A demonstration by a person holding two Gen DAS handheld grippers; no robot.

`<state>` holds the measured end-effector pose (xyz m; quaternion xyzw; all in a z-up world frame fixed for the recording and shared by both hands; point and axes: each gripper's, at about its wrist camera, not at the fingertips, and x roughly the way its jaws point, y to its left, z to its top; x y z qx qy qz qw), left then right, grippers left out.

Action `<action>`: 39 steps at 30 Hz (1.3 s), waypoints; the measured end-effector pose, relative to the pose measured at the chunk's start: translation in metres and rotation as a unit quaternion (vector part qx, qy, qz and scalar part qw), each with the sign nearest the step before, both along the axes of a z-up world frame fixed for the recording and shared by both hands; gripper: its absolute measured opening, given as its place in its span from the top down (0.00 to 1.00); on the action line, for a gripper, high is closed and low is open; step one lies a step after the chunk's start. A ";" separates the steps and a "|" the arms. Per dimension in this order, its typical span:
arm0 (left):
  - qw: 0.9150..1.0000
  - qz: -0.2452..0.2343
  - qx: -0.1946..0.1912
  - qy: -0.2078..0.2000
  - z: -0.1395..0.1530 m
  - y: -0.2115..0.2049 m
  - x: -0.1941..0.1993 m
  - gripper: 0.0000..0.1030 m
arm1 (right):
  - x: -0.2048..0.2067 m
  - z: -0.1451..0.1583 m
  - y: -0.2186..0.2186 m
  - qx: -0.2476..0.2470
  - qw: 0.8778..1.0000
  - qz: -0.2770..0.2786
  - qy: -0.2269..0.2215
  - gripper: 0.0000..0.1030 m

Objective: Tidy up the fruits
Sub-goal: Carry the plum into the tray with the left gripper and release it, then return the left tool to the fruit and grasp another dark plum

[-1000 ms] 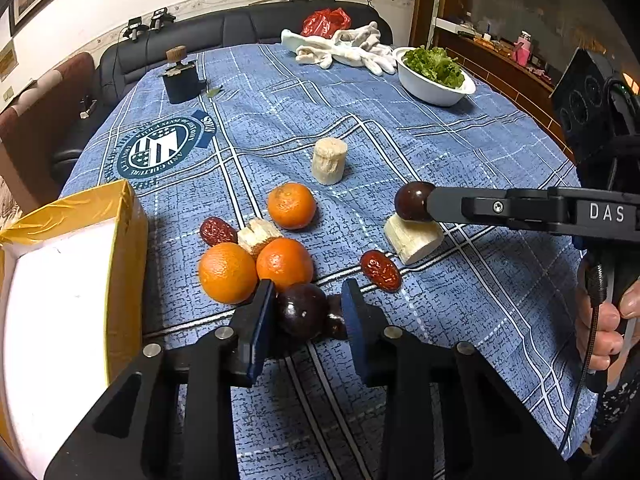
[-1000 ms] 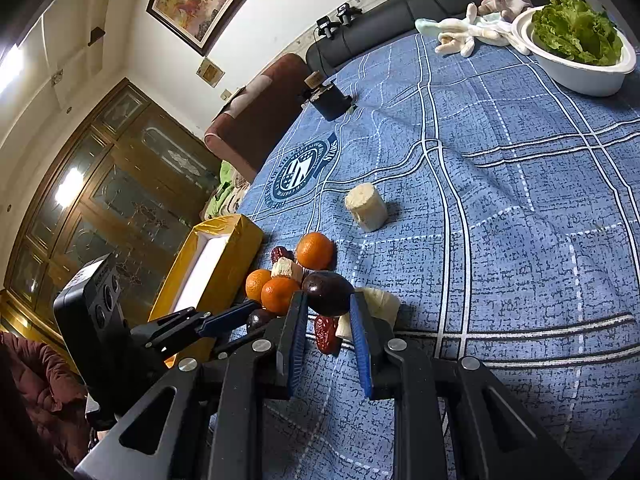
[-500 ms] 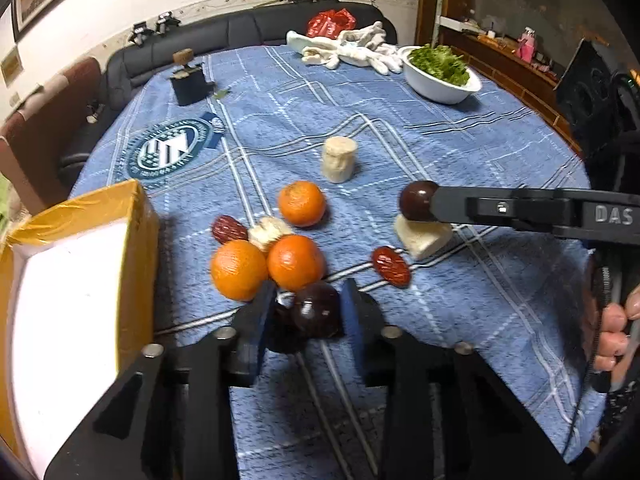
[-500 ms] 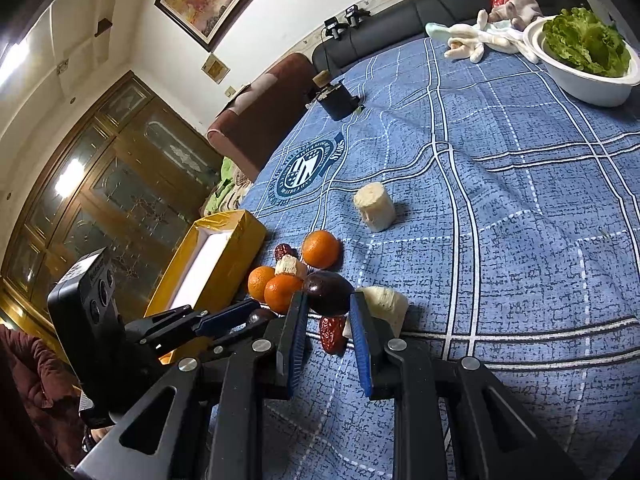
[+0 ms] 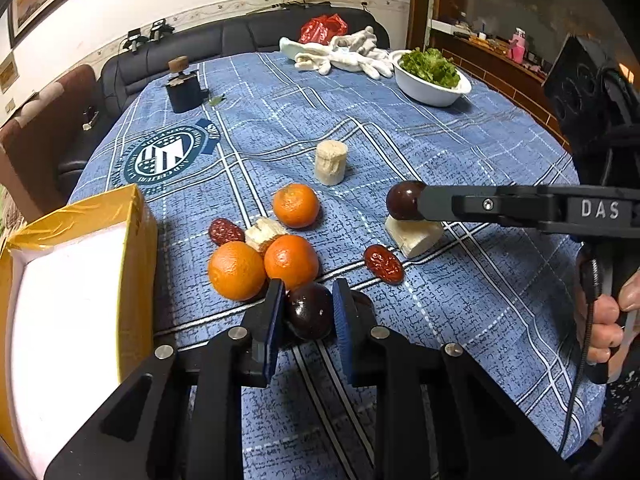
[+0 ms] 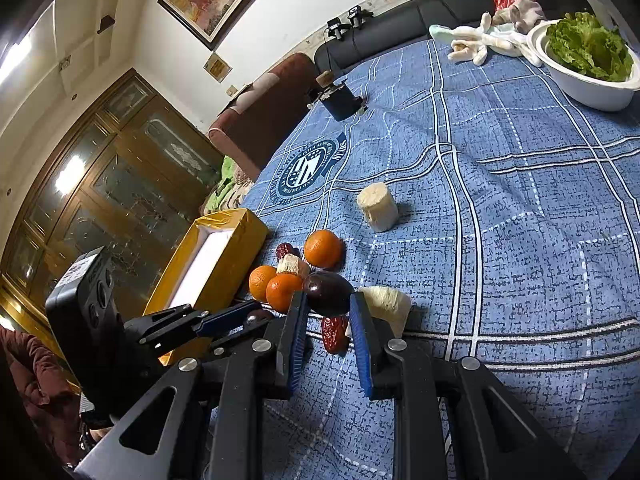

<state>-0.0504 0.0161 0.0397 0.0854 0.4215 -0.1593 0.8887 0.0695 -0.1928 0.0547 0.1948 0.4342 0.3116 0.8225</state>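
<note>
In the left wrist view, the left claw point(image 5: 308, 306) is clenched on a dark plum point(image 5: 309, 311), its blue pads pressing both sides of the fruit low over the blue checked tabletop point(image 5: 460, 152). Just ahead of its tips lie two oranges point(image 5: 262, 266) touching each other, with a pale cane piece point(image 5: 262, 234) and a red date point(image 5: 225, 231) right behind them and a third orange point(image 5: 296, 205) a little further on. Ahead and to the right lies another date point(image 5: 383, 263); beyond it the right claw point(image 5: 416, 204) reaches in from the right, gripping a second dark plum point(image 5: 404, 200) above a white cane chunk point(image 5: 414, 236). To the left of the left claw sits an open yellow box point(image 5: 136, 216). In the right wrist view, the right claw point(image 6: 328, 306) is closed on its plum point(image 6: 328, 292), raised above a date point(image 6: 335, 333), with the white chunk point(image 6: 386, 304) just right of its right finger. The oranges point(image 6: 276, 286) cluster just left and ahead, the yellow box point(image 6: 240, 236) further left. The left claw point(image 6: 240, 318) shows low on the left.
</note>
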 end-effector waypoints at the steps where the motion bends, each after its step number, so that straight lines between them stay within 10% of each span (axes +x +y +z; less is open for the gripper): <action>1: 1.000 0.003 -0.004 -0.003 0.002 0.002 -0.002 0.79 | -0.001 0.001 0.001 0.000 1.000 0.001 -0.003 0.79; 15: 0.991 0.111 -0.041 -0.068 0.055 0.086 -0.073 0.79 | -0.031 0.030 0.087 0.008 0.994 0.098 -0.041 0.79; 32: 0.974 0.223 -0.005 -0.042 0.018 0.167 -0.099 0.78 | -0.076 0.022 0.222 -0.034 0.978 0.198 -0.051 0.76; 39: 0.973 0.225 0.004 -0.056 0.026 0.162 -0.106 0.49 | -0.069 0.022 0.200 -0.023 0.983 0.175 -0.052 0.75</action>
